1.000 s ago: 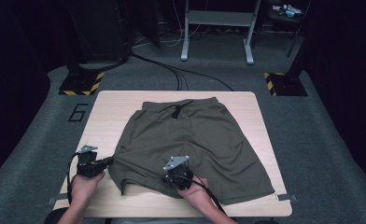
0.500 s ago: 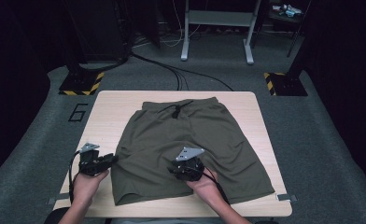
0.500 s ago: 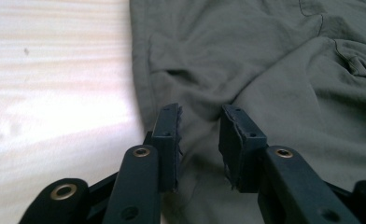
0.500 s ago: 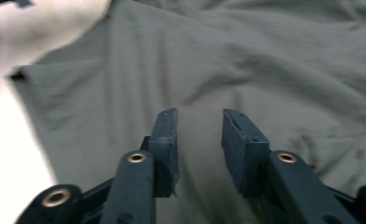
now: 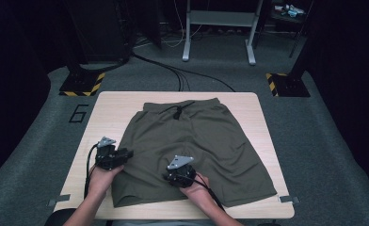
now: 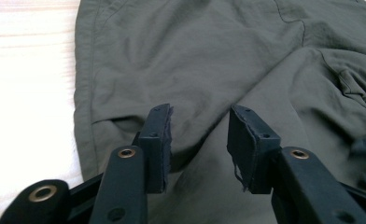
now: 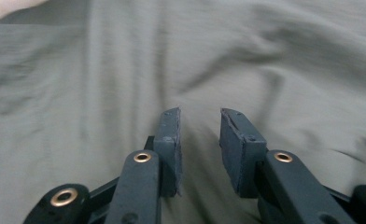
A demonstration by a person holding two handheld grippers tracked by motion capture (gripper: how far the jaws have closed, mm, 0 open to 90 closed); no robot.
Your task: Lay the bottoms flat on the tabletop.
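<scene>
Olive-green shorts (image 5: 196,141) lie spread flat on the wooden table (image 5: 109,113), waistband and drawstring at the far side. My left gripper (image 5: 127,153) hovers at the outer edge of the left leg; its jaws have just been opening. In the left gripper view the left gripper (image 6: 200,119) stands open with nothing between its pads and the shorts (image 6: 209,60) underneath. My right gripper (image 5: 173,176) is over the inner part of the left leg, and its jaws have also just opened. In the right gripper view the right gripper (image 7: 200,116) is open above the cloth (image 7: 125,70).
The table's near edge lies just below both hands. Bare wood shows left of the shorts (image 6: 27,70) and along the far edge. On the floor beyond are black cables (image 5: 173,73), two yellow-striped stand bases (image 5: 81,84) and a metal frame (image 5: 218,19).
Both grippers were shut on the bunched left leg a second ago; both now stand open and the leg lies flat. The left gripper has moved forward and right.
</scene>
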